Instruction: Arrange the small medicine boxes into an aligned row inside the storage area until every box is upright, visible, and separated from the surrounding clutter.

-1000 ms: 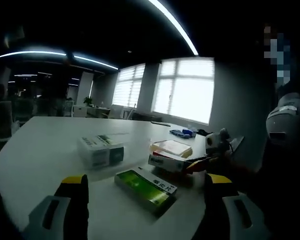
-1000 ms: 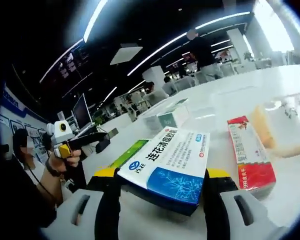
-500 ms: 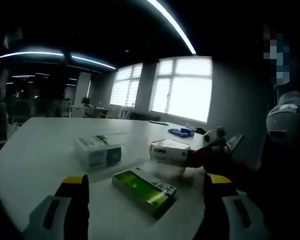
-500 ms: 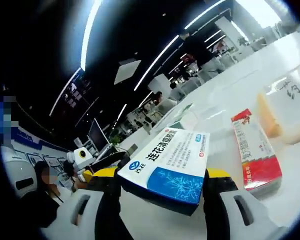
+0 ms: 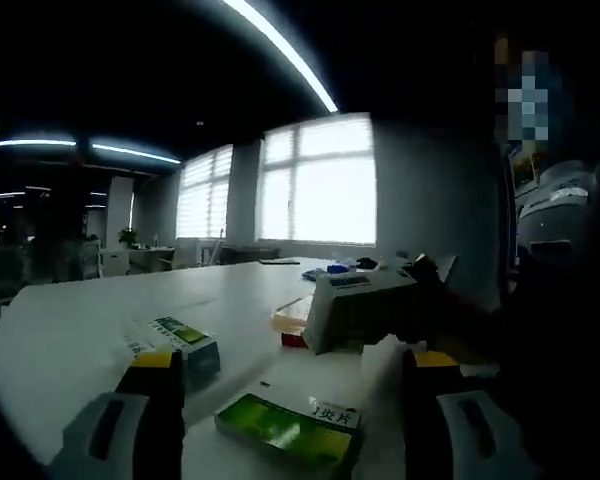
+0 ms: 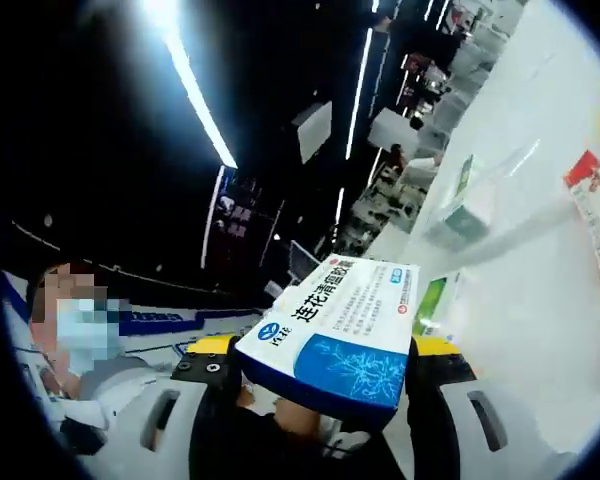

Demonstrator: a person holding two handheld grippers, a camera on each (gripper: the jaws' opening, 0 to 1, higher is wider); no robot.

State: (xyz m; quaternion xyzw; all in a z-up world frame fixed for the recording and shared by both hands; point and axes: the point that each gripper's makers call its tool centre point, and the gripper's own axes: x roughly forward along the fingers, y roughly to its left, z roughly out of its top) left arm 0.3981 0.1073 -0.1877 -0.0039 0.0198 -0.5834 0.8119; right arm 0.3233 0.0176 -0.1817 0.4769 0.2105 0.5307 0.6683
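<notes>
My right gripper (image 6: pixel 325 350) is shut on a blue-and-white medicine box (image 6: pixel 330 335), held up off the white table (image 6: pixel 540 300). In the left gripper view that held box (image 5: pixel 355 305) stands on edge above the table, with a dark shape gripping it from the right. My left gripper (image 5: pixel 292 365) is open and low over the table. A green box (image 5: pixel 290 432) lies flat just ahead, between its jaws. A white-and-green box (image 5: pixel 175 340) lies to its left. An orange box (image 5: pixel 290 314) sits behind, on something red.
The right gripper view is strongly tilted. A red box (image 6: pixel 595 225) lies at its right edge and a green box (image 6: pixel 432 300) farther back. A person in dark clothes (image 5: pixel 550 300) stands close at the table's right. Bright windows (image 5: pixel 320 185) lie behind.
The right gripper has lifted and rolled with the blue-and-white box still in it. In the left gripper view the box now stands raised beside the orange box. The left camera has dropped lower.
</notes>
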